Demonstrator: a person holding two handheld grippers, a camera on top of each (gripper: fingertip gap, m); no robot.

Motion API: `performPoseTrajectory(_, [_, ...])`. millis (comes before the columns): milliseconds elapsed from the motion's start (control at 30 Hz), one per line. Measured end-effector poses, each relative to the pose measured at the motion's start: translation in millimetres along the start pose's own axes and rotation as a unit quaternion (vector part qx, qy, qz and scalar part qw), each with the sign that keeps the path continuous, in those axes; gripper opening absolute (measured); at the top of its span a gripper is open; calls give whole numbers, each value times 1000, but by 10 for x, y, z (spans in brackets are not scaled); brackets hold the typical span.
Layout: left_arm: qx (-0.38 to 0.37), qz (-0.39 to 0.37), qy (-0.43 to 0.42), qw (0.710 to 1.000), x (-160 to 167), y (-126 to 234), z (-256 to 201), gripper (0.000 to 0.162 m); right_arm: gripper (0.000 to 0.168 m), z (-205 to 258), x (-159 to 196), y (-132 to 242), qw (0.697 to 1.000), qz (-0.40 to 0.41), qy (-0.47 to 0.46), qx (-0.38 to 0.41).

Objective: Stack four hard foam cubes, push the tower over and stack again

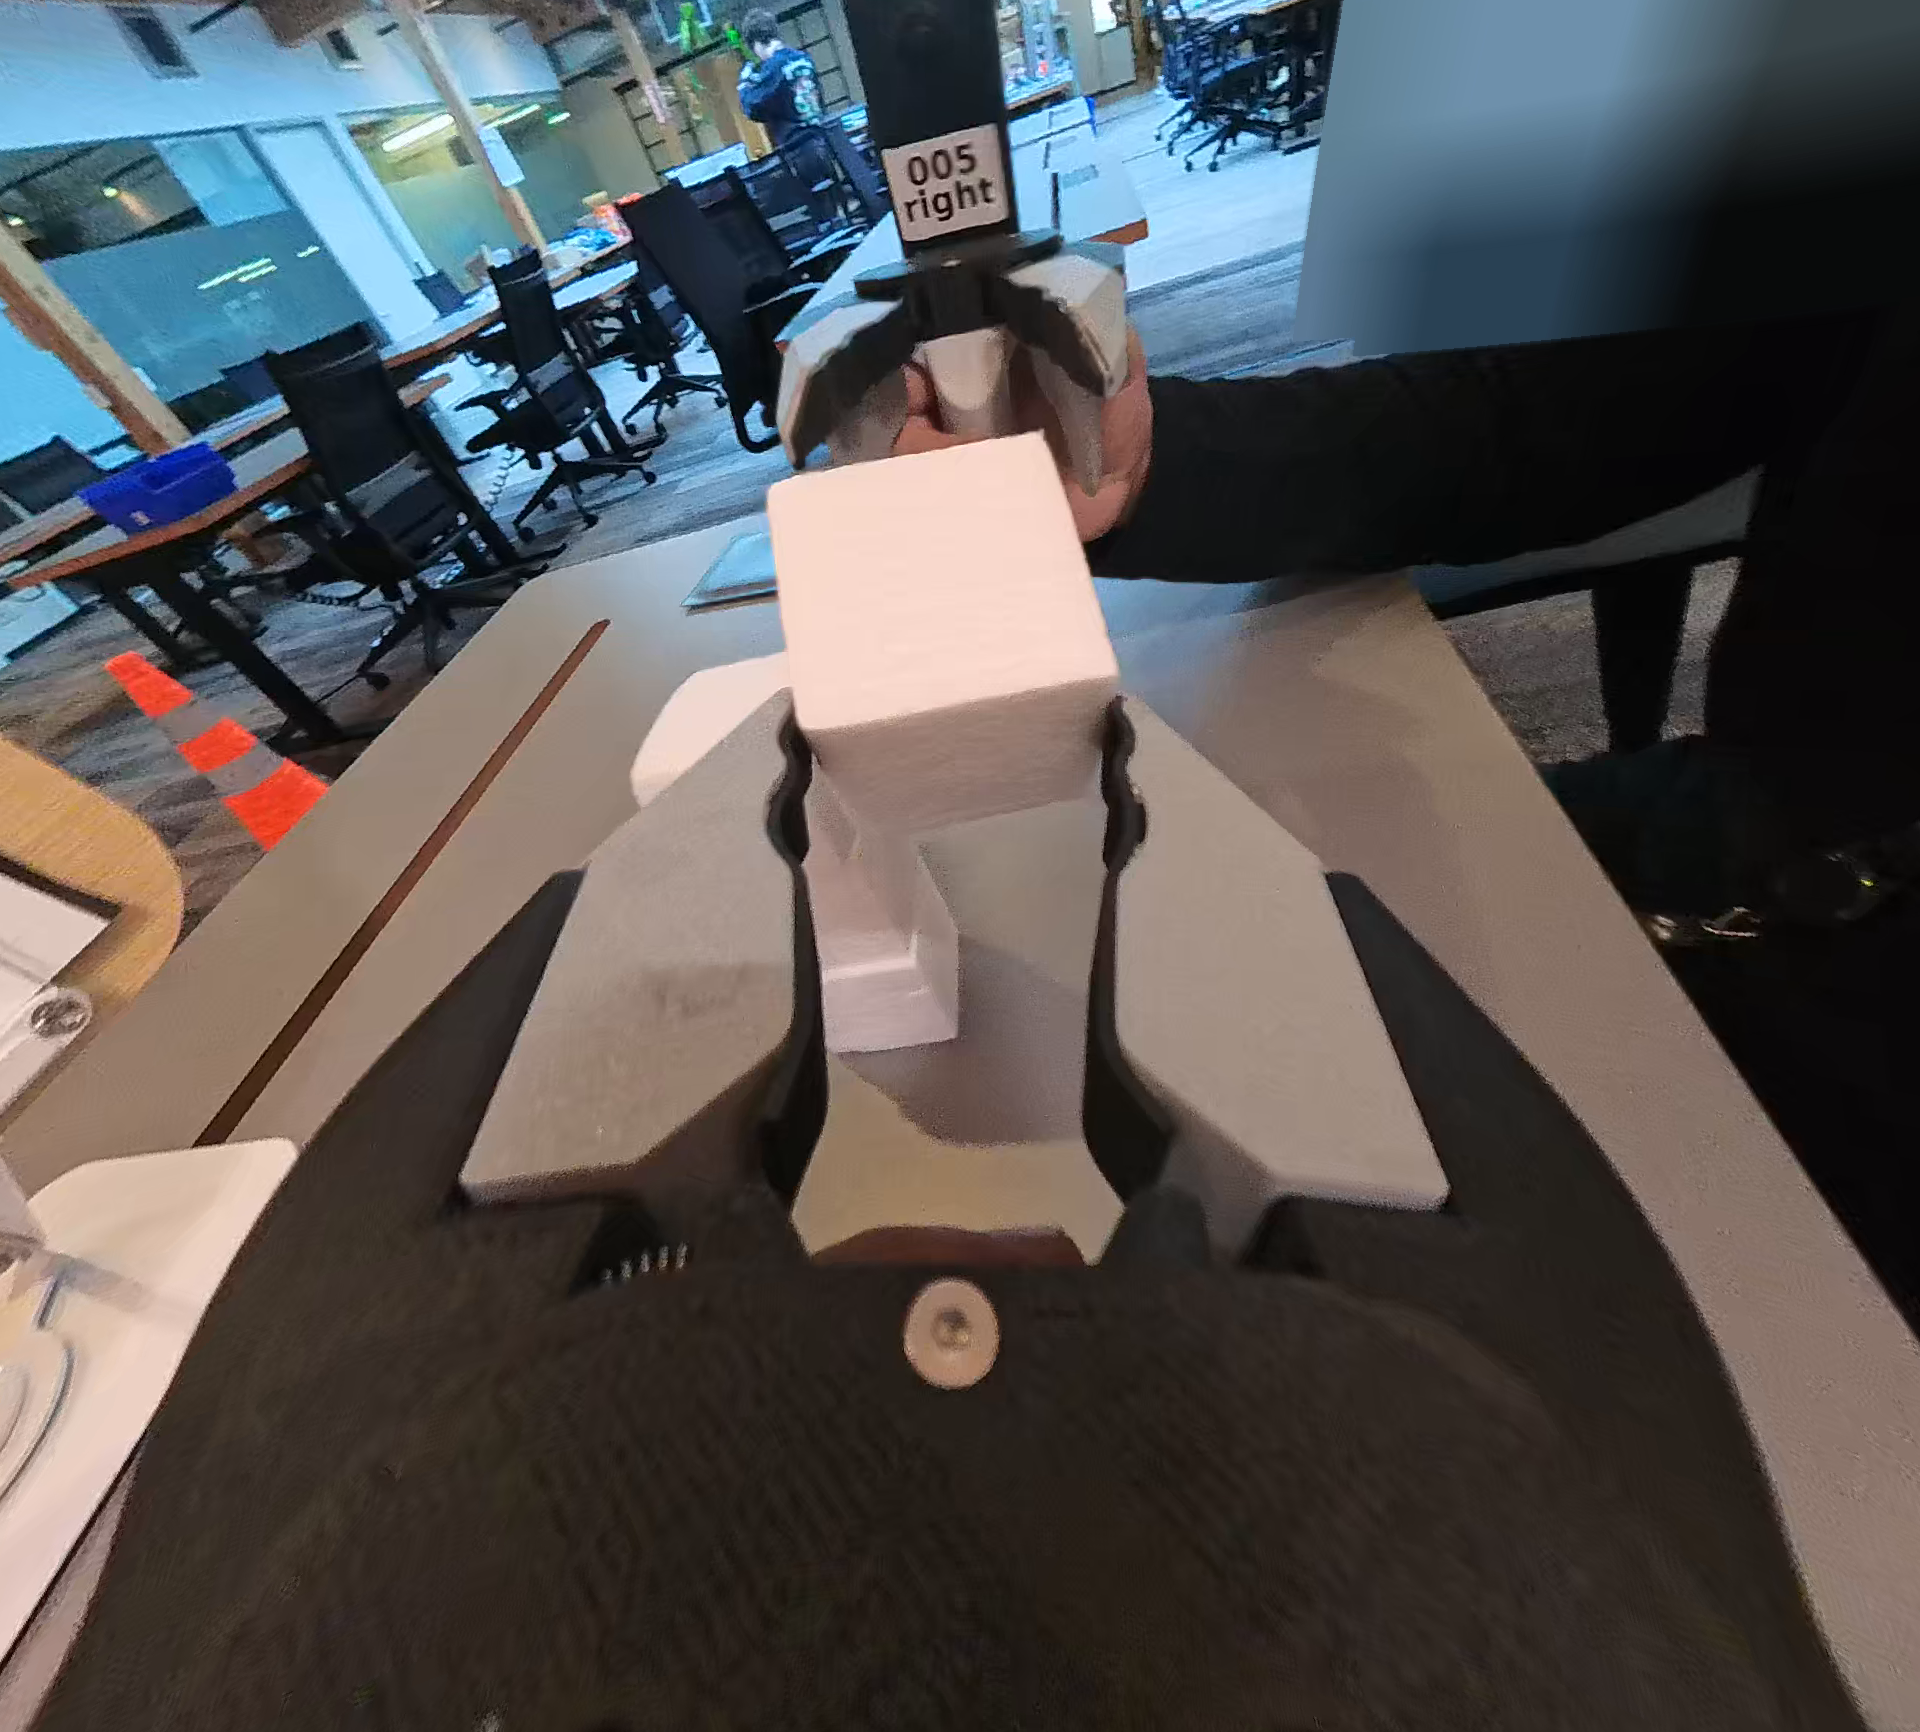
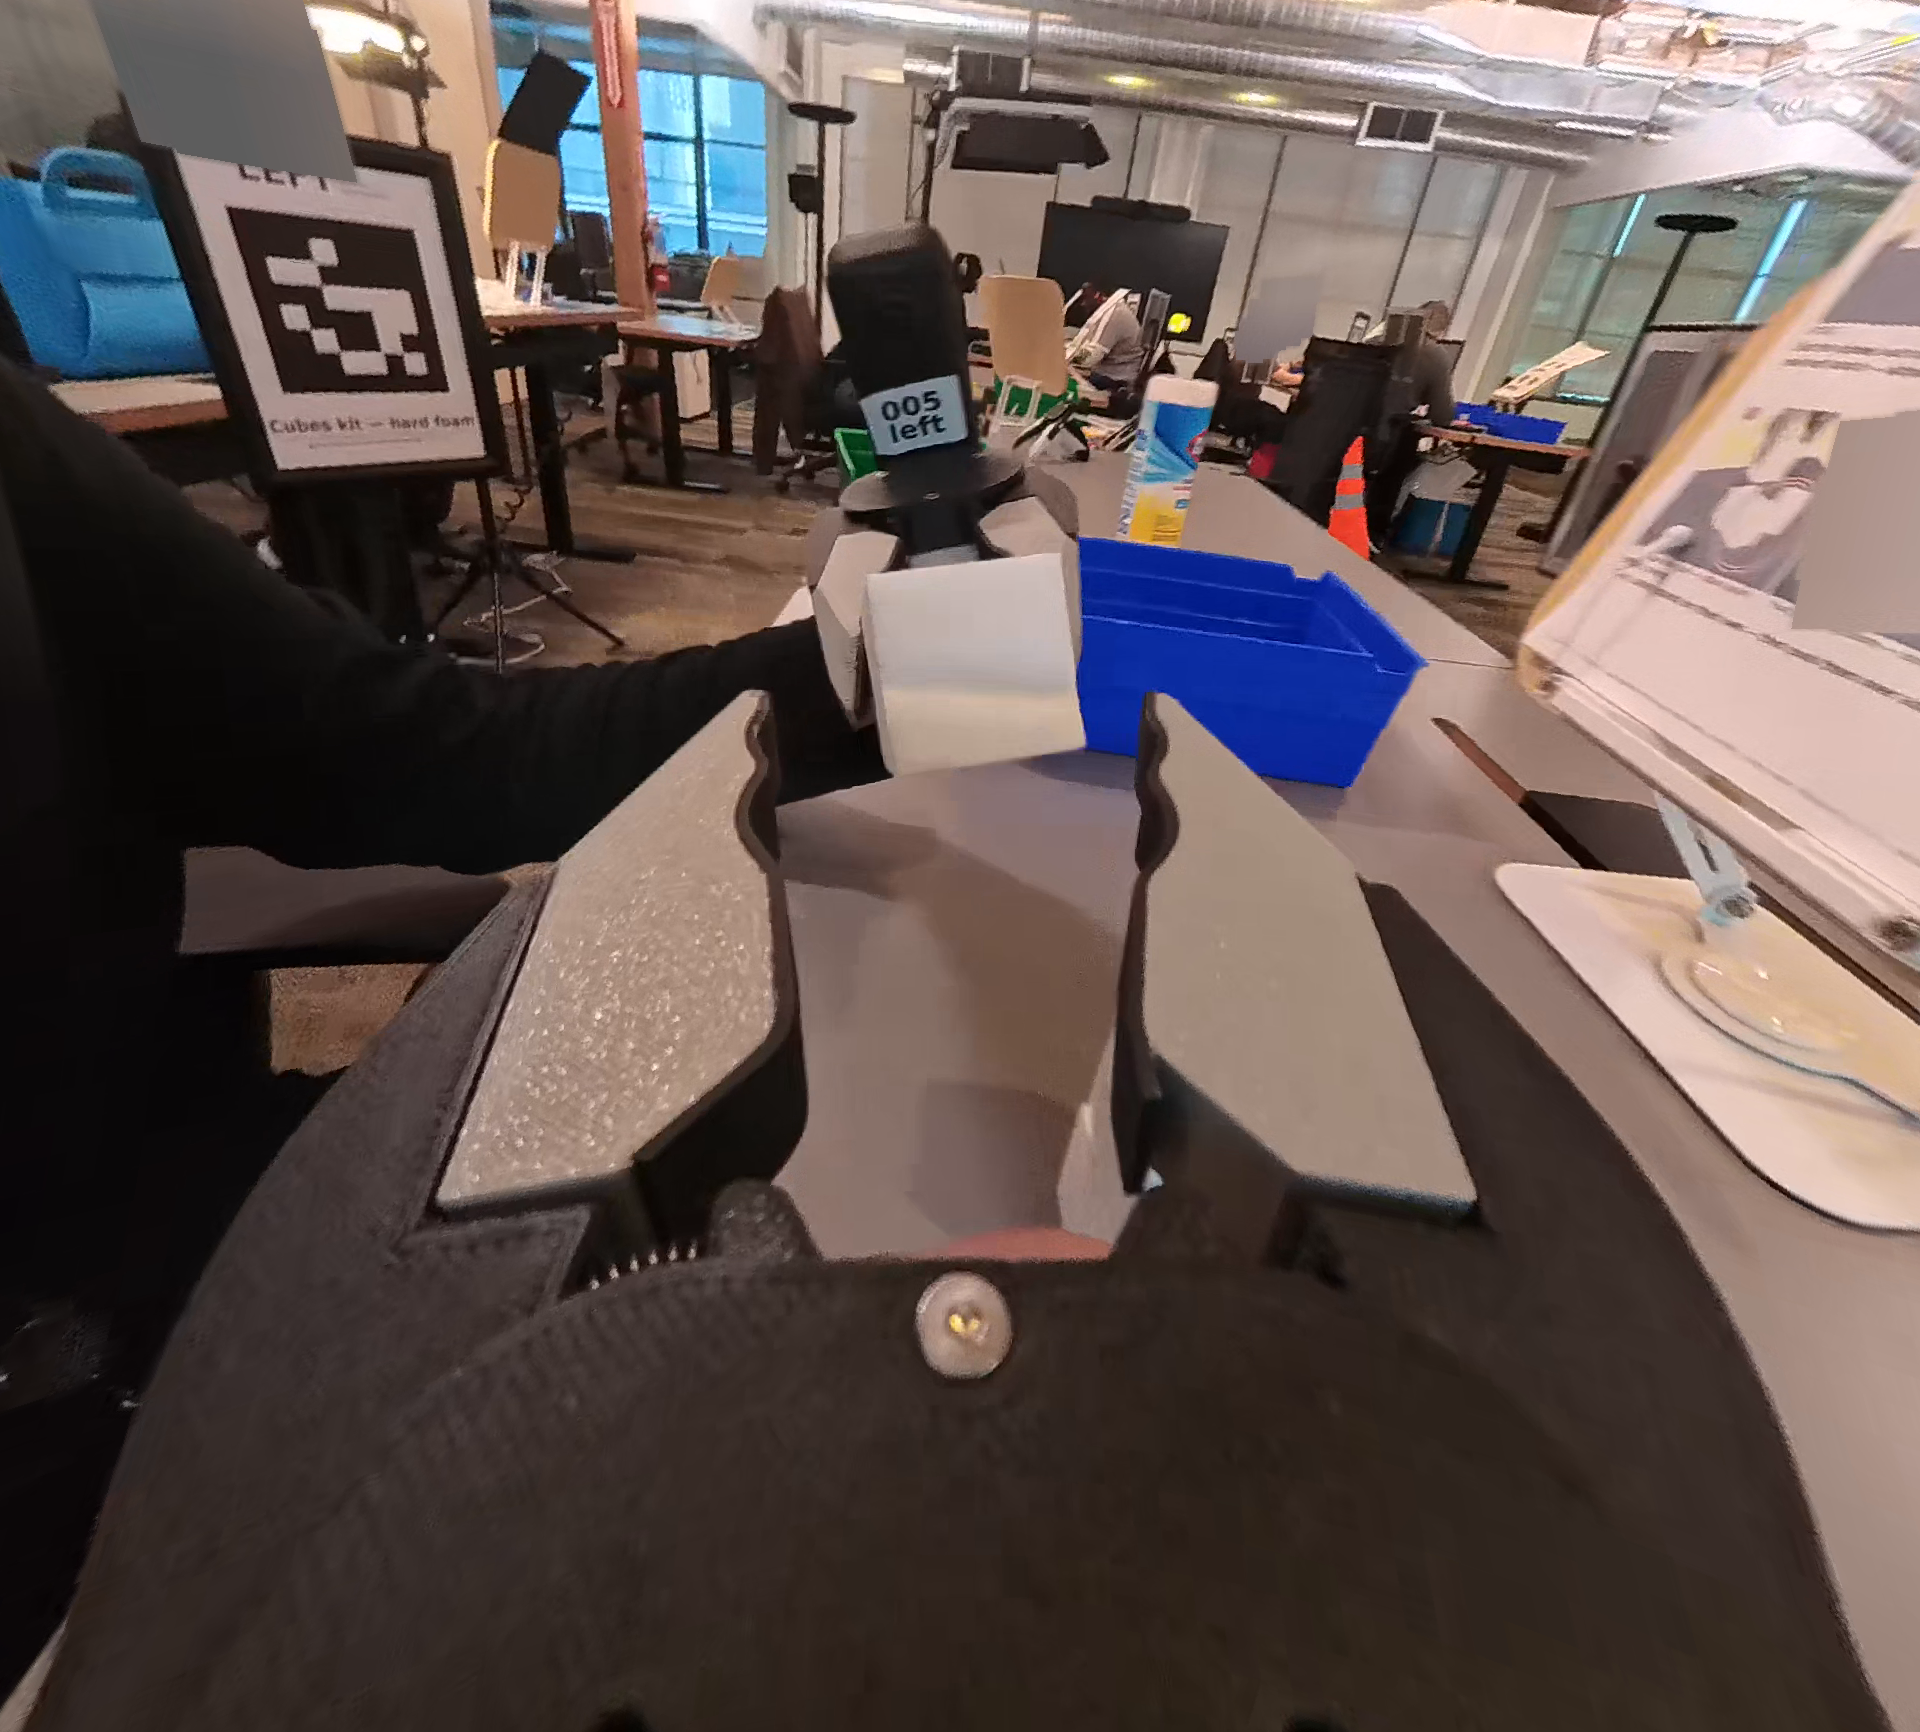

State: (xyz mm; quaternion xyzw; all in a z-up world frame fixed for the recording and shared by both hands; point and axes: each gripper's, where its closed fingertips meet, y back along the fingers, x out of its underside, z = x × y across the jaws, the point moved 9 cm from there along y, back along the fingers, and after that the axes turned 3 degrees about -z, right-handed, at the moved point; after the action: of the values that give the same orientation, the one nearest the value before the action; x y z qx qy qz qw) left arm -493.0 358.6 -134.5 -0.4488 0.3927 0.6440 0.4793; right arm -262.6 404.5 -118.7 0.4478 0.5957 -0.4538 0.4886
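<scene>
My left gripper [image 1: 951, 778] is shut on a white foam cube [image 1: 935, 602] and holds it in the air above the grey table [image 1: 1351, 747]. More white cubes [image 1: 883, 955] show below it, between my fingers; whether the held cube touches them I cannot tell. Another white cube [image 1: 691, 726] peeks out behind my left finger. My right gripper [image 2: 951, 778] is open and empty, facing the left one across the table; it also shows in the left wrist view [image 1: 951, 404]. The right wrist view shows the left gripper [image 2: 961, 612] with its cube [image 2: 966, 685].
A blue bin [image 2: 1247, 654] stands on the table behind the held cube, with a spray bottle [image 2: 1164, 467] beyond it. A tilted display stand [image 2: 1714, 643] on a white base sits at the table's right side. A framed marker sign [image 2: 332, 311] stands off the table. Some 8 cm of space lies between my two pairs of fingers.
</scene>
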Motion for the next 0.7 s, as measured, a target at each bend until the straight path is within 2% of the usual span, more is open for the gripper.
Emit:
performPoseTrajectory(133, [20,9,-20,1000,-49,-73,-108,55,70,183,22,-190,999,27,26,-20])
performPoseTrajectory(267, [36,26,-28,999,-35,-158,-171,55,73,234,89,-298,998,48,50,-4])
performPoseTrajectory(400, [48,40,-32,998,-18,-221,-214,55,70,283,148,-378,997,58,48,-18])
performPoseTrajectory(533, [54,80,-38,995,51,-274,-245,55,64,318,175,-416,996,65,62,-19])
performPoseTrajectory(700, [65,93,-34,993,86,-269,-258,55,53,312,214,-424,993,89,74,-11])
